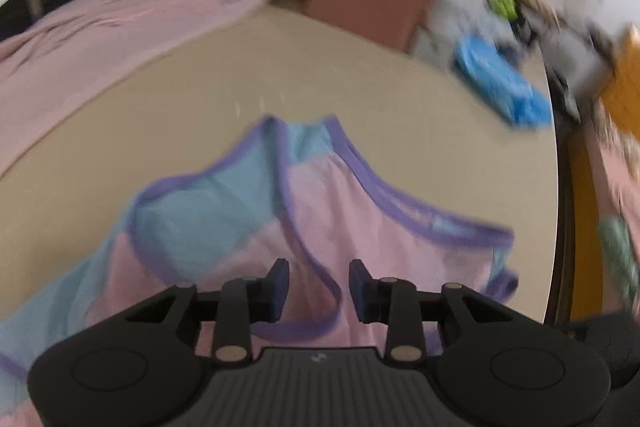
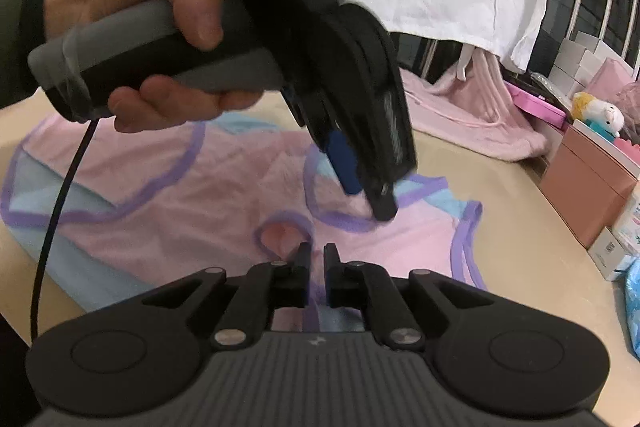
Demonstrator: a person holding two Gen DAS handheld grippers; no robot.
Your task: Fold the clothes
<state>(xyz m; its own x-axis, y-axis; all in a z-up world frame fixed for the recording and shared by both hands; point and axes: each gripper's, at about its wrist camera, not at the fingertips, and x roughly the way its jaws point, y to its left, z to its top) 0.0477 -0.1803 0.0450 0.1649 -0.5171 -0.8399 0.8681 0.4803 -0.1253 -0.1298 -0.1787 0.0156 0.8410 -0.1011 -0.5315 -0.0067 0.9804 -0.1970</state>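
The pink and blue top (image 2: 168, 195) with purple edging lies flat on the tan table (image 2: 500, 187), stretching left to right under both tools. In the left wrist view, its straps point away from the tool. The hand (image 2: 132, 27) grips the left gripper (image 1: 319, 287), which tilts down toward the cloth with its 2 fingers spread apart. The right gripper (image 2: 316, 267) sits low over the top's near edge, fingers nearly together; a bit of cloth seems pinched between them.
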